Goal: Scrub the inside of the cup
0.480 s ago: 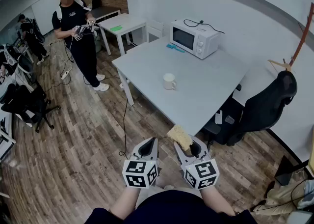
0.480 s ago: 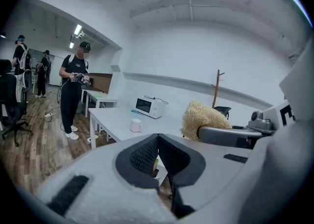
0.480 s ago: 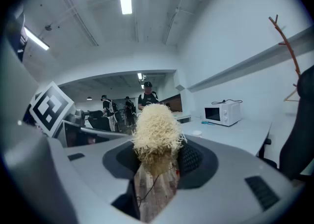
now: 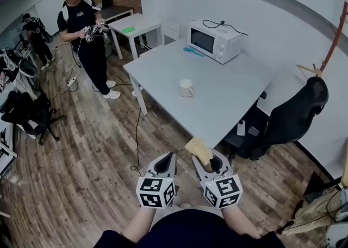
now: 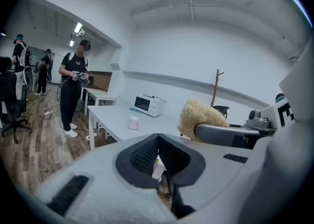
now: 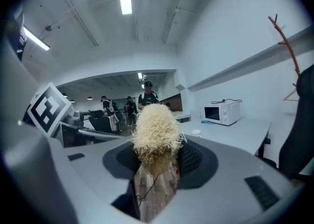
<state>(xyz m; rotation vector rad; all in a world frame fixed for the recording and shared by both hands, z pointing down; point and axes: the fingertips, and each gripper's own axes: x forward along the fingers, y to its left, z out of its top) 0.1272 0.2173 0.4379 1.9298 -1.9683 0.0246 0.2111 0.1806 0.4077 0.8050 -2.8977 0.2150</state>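
Floor: we see bare wooden boards [image 4: 81,165] to the left of the worktop – wide room there, crossed only by a thin cable [image 4: 138,132].
Worktop: a grey table [image 4: 234,89] set at a slant to us; its near corner lies just beyond the grippers, its long left edge runs off towards the standing person [image 4: 87,35].
Chair: a black office chair [image 4: 296,116] stands close against the worktop's right edge, so that side is tight.
Microwave: white [image 4: 214,41], at the far edge of the worktop near the wall.
Left gripper: the left gripper [image 4: 165,159] hangs over the floor short of the near corner – its jaws are pressed together with nothing between them.
Right gripper: the right gripper [image 4: 207,161] is just beside the left one, its jaws clamped on the scrubber.
Scrubber: a pale, fibrous pad [image 4: 199,152] that sticks out past the jaw tips towards the worktop's near corner.
Cup: a white cup [image 4: 186,88] stands upright on the worktop, nearer the left edge than the right, well apart from the microwave and from both grippers, with bare surface all round it.
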